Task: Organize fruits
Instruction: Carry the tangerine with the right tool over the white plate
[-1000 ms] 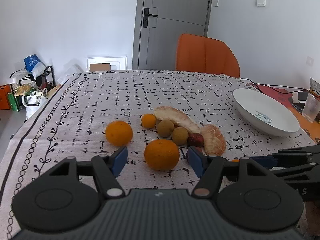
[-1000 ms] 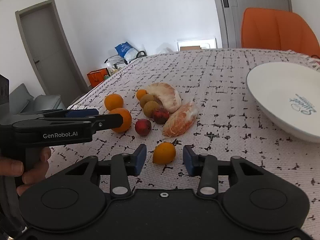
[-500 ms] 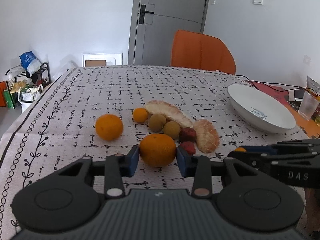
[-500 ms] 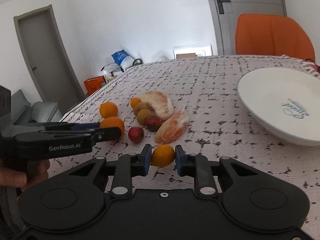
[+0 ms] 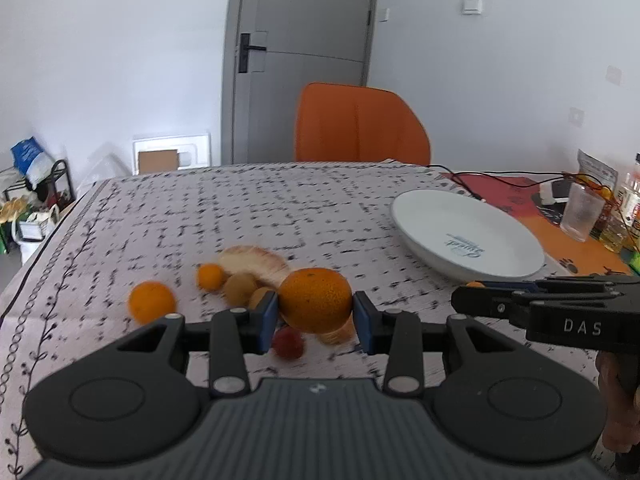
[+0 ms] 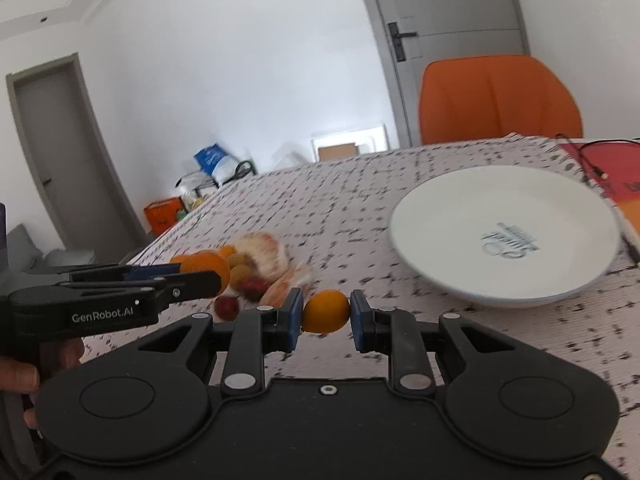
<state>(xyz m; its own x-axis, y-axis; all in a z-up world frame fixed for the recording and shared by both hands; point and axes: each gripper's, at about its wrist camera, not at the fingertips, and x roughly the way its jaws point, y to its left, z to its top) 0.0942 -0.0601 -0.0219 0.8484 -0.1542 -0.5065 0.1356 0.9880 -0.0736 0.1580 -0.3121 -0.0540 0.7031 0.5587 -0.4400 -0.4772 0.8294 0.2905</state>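
Now your left gripper (image 5: pixel 315 316) is clamped on the big round orange (image 5: pixel 315 300), lifted above the patterned tablecloth (image 5: pixel 256 208) over the loose fruit heap (image 5: pixel 244 276). Your right gripper (image 6: pixel 325 320) pinches a small orange citrus (image 6: pixel 325 311) between its blue pads (image 6: pixel 295 318), clear of the cloth. The white ceramic plate (image 6: pixel 448 280) sits near the table's right edge.

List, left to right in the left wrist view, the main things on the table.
Lone orange → small orange → large orange held in the left gripper → white plate → clear cup.
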